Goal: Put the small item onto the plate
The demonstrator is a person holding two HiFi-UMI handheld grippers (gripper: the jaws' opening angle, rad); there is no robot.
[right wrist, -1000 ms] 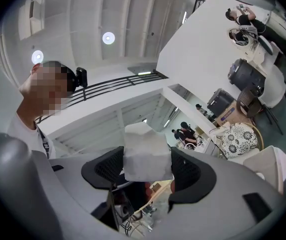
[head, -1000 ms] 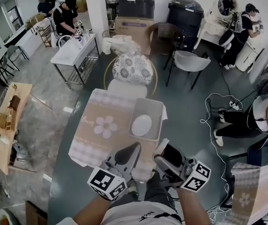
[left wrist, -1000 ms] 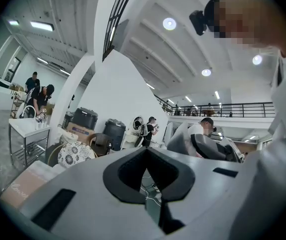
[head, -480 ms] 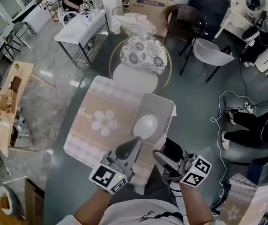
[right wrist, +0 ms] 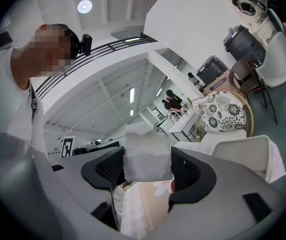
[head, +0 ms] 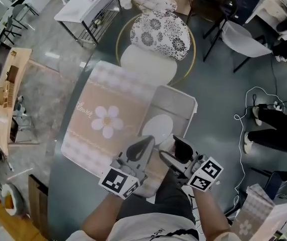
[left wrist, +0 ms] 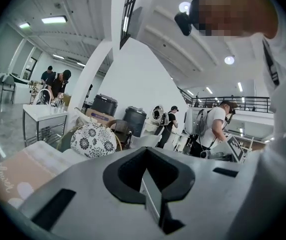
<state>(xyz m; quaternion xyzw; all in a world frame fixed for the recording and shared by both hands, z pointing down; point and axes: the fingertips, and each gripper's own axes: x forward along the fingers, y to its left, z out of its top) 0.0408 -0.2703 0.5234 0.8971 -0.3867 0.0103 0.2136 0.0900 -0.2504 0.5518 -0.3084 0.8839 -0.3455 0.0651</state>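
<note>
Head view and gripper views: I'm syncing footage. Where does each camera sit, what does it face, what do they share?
Head view: on the person's head, facing steeply down at the plate in its tray; forearms, left gripper and right gripper show.
Left gripper view: on that gripper, facing across the room over shut, empty jaws; person's shirt shows.
Right gripper view: on that gripper, tilted upward past the small white block it grips; shirt shows.
Shared: the floral-cushioned chair, in all three.

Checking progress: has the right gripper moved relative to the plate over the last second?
Yes. The right gripper, shut on the small item, has come forward toward the plate. It now reaches the plate's near rim in the tray.
</note>
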